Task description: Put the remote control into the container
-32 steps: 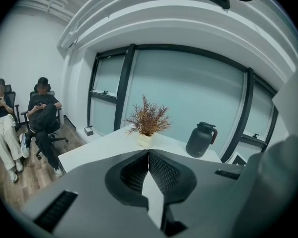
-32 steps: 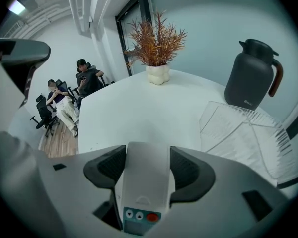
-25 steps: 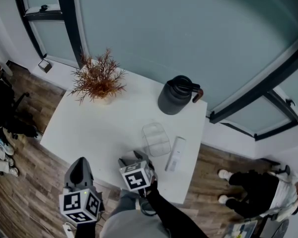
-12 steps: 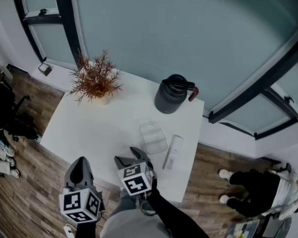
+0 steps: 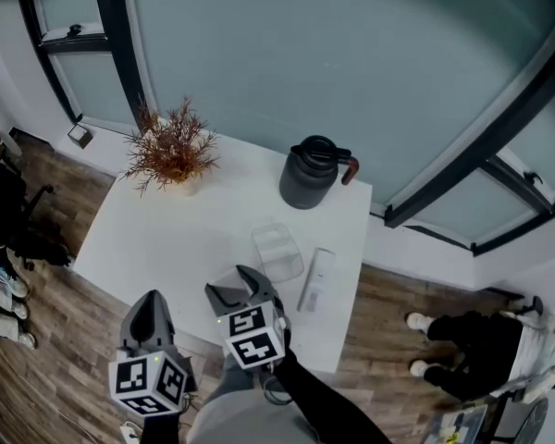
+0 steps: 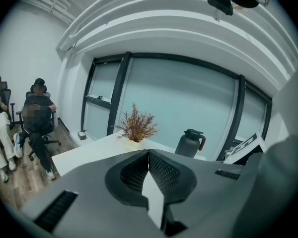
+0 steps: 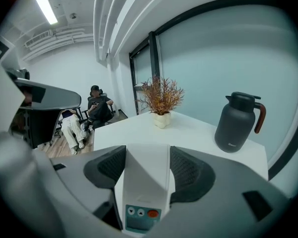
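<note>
Right gripper view: the right gripper point(image 7: 146, 157) has its jaws clamped on the sides of a white remote control point(image 7: 144, 192), whose arrow keys and orange button face the camera. The left gripper point(image 6: 149, 155) has its jaws pressed together on nothing and hangs off the near left of the white table point(image 5: 166, 239).

Head view: the clear container point(image 5: 277, 251) sits just beyond the right gripper, and another slim white remote-like bar point(image 5: 316, 278) lies just right of it. A dark jug point(image 5: 310, 172) stands farther back.

This looks like the carrying step. Next, the remote needs lifting forward over the container's rim and releasing inside.
</note>
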A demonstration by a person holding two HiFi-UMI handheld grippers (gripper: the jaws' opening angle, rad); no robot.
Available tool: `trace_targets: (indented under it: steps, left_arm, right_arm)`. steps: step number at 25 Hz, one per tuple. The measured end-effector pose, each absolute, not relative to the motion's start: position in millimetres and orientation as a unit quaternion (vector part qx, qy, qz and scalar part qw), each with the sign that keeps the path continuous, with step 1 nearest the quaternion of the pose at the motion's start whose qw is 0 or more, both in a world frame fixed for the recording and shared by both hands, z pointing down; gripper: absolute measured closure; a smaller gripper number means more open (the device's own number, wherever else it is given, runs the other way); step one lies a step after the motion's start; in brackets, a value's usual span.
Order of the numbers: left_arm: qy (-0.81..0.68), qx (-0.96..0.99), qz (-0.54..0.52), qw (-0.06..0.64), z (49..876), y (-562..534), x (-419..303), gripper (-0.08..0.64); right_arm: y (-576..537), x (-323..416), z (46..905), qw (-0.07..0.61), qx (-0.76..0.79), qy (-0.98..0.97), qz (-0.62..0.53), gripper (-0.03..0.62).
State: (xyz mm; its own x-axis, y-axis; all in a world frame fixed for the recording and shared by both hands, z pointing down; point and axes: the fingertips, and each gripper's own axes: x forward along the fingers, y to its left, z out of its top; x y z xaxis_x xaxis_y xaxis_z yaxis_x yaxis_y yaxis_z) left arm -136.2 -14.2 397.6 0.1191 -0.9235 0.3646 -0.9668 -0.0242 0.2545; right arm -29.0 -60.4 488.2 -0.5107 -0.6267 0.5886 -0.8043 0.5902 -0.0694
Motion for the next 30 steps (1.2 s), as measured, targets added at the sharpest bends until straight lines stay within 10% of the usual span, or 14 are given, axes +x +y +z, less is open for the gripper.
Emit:
trace_targets:
  steps: [30]
  left_arm:
    - [-0.643, 0.739, 0.032, 0.197, 371, -18, -99, 0.551]
  right_arm:
    - [-84, 33, 389, 0.136, 0.498, -0.847, 0.125, 0.319]
